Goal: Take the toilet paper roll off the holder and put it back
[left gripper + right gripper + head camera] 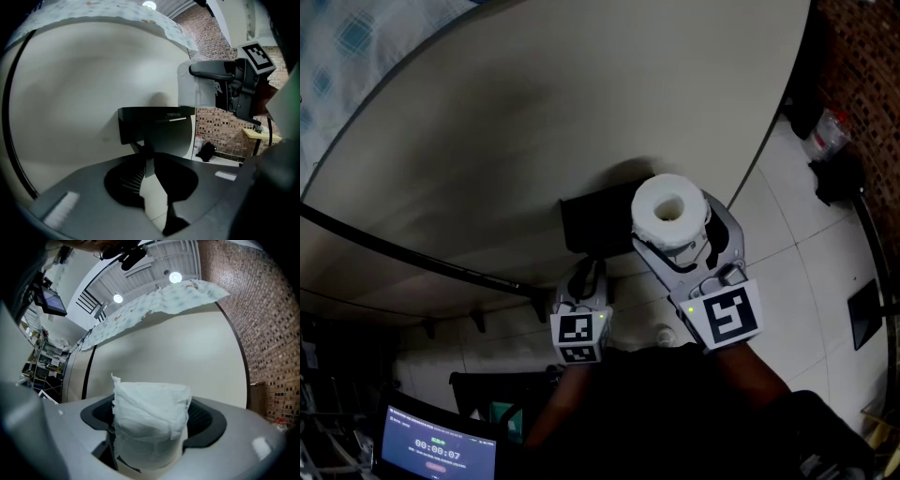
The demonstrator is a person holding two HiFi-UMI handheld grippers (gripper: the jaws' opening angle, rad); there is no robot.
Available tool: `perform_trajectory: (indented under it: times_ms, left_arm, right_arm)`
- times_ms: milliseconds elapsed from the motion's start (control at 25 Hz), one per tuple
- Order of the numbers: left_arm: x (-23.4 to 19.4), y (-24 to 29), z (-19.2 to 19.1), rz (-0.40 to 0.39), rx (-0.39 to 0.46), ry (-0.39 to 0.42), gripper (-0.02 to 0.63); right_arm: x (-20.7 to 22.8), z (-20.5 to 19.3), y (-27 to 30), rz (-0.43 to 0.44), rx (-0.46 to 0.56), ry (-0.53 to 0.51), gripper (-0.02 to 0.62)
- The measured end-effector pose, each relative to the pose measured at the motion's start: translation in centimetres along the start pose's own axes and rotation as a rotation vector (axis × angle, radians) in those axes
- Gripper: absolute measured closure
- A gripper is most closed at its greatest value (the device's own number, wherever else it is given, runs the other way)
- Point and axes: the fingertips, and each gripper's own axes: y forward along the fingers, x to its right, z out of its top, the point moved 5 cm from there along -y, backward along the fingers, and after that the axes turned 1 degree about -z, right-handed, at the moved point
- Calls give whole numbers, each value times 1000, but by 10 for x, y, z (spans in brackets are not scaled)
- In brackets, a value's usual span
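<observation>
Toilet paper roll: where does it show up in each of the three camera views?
Head view: the white toilet paper roll is just right of centre, end-on, held in the right claw.
Left gripper view: upper right, seen side-on.
Right gripper view: bottom centre, between the jaws.
Shared landmark: the pale cream wall behind it.

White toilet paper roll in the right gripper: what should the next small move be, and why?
Probably ease the white toilet paper roll sideways towards the black wall holder. The right gripper is clamped on the roll, which stands upright just off the holder's end and is not yet seated on it.
</observation>
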Motion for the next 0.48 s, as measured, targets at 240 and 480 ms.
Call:
perform_trajectory:
  times_ms: [240, 480]
  left_arm:
    - [-2, -2, 0, -40, -36, -11, 532]
    - [1, -7, 8, -109, -85, -40, 534]
  right_arm:
    - [5, 2, 1, -13, 25, 18, 156]
    - [18, 2, 1, -38, 33, 33, 156]
